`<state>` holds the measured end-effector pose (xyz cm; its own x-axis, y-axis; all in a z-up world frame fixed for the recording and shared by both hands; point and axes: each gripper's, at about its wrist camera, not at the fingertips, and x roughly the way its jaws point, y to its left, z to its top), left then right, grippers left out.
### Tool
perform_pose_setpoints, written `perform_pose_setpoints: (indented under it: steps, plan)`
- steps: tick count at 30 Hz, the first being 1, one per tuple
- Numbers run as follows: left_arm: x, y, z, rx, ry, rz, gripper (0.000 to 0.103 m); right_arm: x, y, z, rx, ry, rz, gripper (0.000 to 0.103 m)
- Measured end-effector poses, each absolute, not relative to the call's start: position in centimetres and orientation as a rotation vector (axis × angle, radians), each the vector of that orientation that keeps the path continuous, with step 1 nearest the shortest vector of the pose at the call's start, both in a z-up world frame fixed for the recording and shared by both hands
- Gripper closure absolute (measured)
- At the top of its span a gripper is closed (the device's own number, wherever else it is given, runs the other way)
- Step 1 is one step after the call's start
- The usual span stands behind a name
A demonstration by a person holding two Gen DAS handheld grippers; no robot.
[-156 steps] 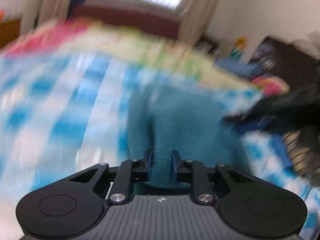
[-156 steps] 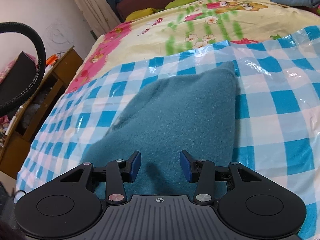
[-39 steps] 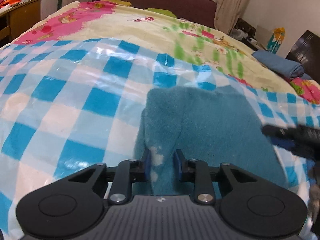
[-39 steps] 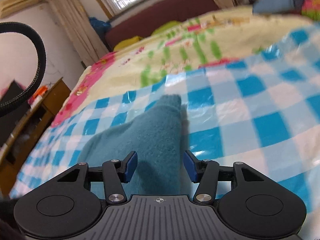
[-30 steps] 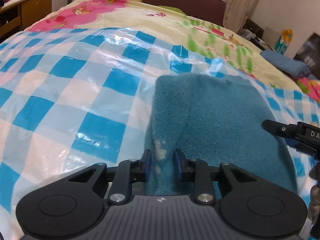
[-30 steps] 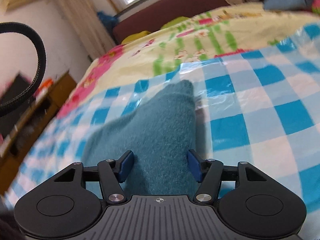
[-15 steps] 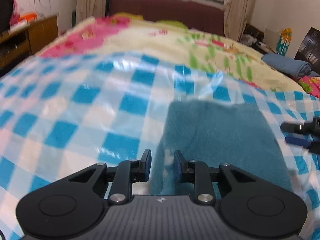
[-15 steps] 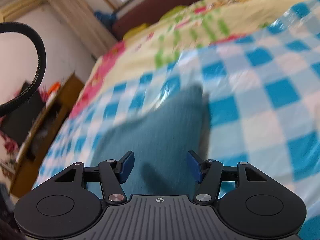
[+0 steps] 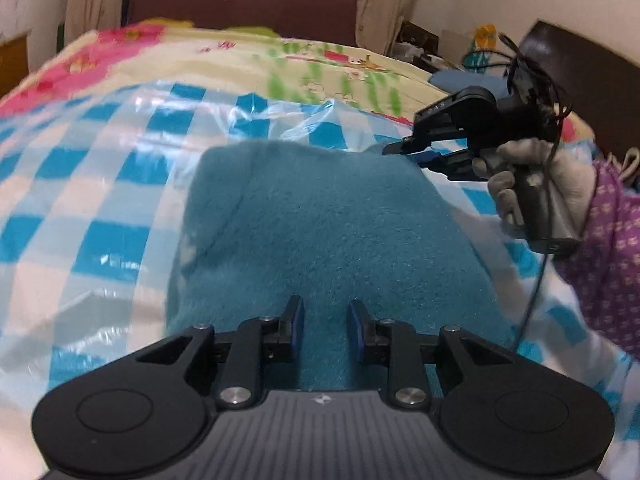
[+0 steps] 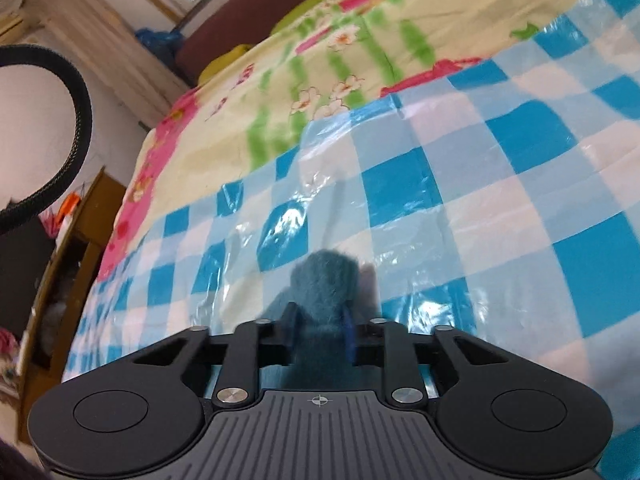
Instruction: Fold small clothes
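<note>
Teal fleece garment (image 9: 320,216) is spread centre frame on blue-checked plastic sheet (image 9: 100,184). Left gripper (image 9: 322,326) is clamped on its near edge; right gripper (image 10: 319,330) is closing on a corner. Both edges should be lifted together, kept taut.

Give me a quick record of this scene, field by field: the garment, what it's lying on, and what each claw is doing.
garment: teal fleece cloth, spread flat
surface: blue and white checked plastic sheet over a floral bedspread
left claw: at the cloth's near edge, fleece between its narrow-set fingers
right claw: closing on the cloth's far right corner, fleece bunched between its fingers
right hand: gloved, holding the claw's handle
</note>
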<state>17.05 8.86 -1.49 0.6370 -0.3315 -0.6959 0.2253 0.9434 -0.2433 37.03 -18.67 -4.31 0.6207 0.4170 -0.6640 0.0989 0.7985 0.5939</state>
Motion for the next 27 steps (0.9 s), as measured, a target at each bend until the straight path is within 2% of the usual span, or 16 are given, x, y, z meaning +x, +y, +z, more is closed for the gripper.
perform_pose_setpoints:
  steps: [1,5,6,7,11,16,20,23,27]
  plan:
    - [17.1,9.1,-1.6,-0.145,0.828,-0.323,0.072,37.4,-19.0,-4.5,0.659,0.893,0.179,0.094]
    - [16.8,9.2,-1.7,-0.143,0.834,-0.321,0.074,37.9,-18.7,-4.5,0.618,0.892,0.160,0.096]
    - [16.7,9.2,-1.7,-0.150,0.833,-0.317,0.074,37.6,-18.7,-4.1,0.605,0.876,0.163,0.095]
    - [16.5,9.3,-1.6,-0.159,0.831,-0.314,0.074,37.1,-18.9,-3.7,0.615,0.860,0.165,0.089]
    - [15.8,9.9,-0.9,-0.199,0.820,-0.301,0.074,33.8,-20.6,-1.2,0.643,0.816,0.201,0.088]
    - [14.1,10.6,-0.5,-0.189,0.808,-0.282,0.074,23.9,-19.7,0.0,0.561,0.880,0.353,0.072]
    - [13.7,11.2,-2.0,-0.177,0.865,-0.247,0.074,16.7,-17.5,-1.7,0.441,0.927,0.385,0.072]
    - [13.3,11.3,-2.6,-0.181,0.881,-0.242,0.074,14.8,-15.7,-3.8,0.339,0.947,0.358,0.072]
    - [12.6,11.5,-2.7,-0.203,0.892,-0.229,0.074,14.8,-15.2,-2.2,0.292,0.936,0.356,0.072]
